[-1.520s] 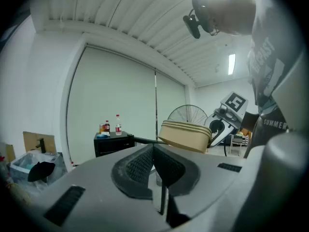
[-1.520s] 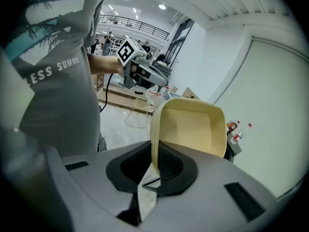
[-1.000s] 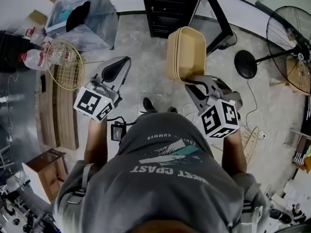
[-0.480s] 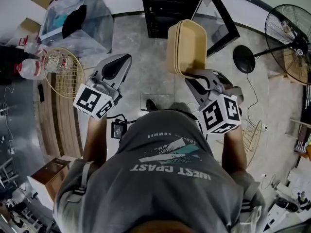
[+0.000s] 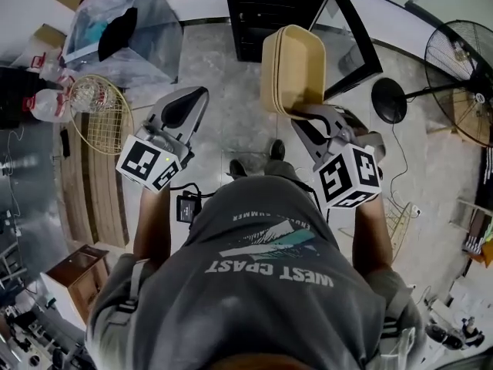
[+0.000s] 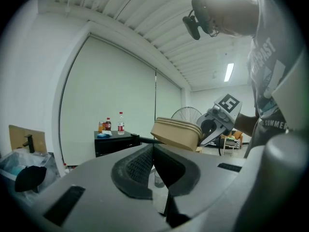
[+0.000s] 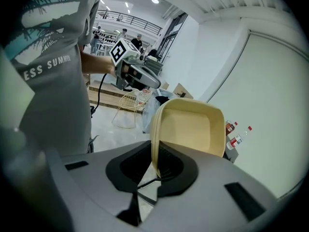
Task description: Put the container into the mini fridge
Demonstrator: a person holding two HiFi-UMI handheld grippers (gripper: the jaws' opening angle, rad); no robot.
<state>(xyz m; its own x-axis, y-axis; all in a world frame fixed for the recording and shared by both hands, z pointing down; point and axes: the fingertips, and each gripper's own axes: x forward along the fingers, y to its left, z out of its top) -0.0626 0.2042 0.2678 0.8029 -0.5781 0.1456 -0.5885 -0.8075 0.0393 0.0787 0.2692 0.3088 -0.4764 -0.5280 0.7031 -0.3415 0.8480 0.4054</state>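
A tan lidded container [image 5: 293, 68] hangs on edge above the floor, just in front of the black mini fridge [image 5: 269, 10], whose glass door [image 5: 350, 37] stands swung open to the right. My right gripper [image 5: 308, 118] is shut on the container's near rim; in the right gripper view the rim [image 7: 155, 163] is pinched between the pads. My left gripper [image 5: 183, 108] is level with it to the left, shut and holding nothing. The left gripper view shows the container [image 6: 176, 132] and the fridge [image 6: 116, 141] beyond its closed jaws.
A standing fan [image 5: 462, 60] with a round base [image 5: 389, 101] is at the right. At the left are a clear plastic bin [image 5: 123, 29], a wire basket [image 5: 104, 114] and wooden planks [image 5: 92, 183]. Bottles [image 6: 113, 125] stand on the fridge.
The right gripper and the container have shifted slightly up and left, nearer the fridge opening. The person's foot has stepped forward. The left gripper has hardly moved.
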